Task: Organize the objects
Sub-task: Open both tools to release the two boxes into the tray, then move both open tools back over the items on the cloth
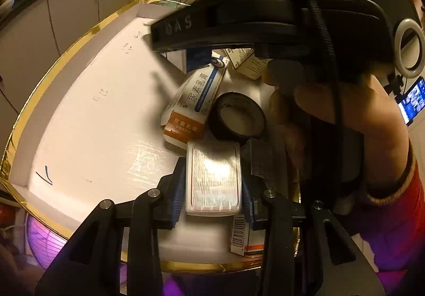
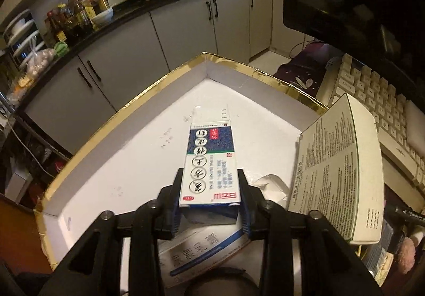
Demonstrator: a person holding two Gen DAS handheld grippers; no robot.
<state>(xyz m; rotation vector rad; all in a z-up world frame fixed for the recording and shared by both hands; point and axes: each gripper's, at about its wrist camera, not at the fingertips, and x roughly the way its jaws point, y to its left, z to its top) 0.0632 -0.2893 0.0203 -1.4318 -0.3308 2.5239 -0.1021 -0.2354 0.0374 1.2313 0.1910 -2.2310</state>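
Two items are clamped above the white tray [image 2: 111,163]: a glossy foil packet [image 1: 213,179] by the left gripper [image 1: 212,189], a blue-and-white carton [image 2: 209,160] by the right gripper [image 2: 211,197]. Both are judged light; the packet slippery, the carton crushable, best held across its narrow sides.

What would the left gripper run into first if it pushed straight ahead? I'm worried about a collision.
Probably the orange-and-white box, just beyond the foil pack that the left gripper holds; the black tape roll sits slightly right. Depth is uncertain.

Both wrist views close above the gold-rimmed tray [image 1: 61,56], facing down-forward, sharing its white floor
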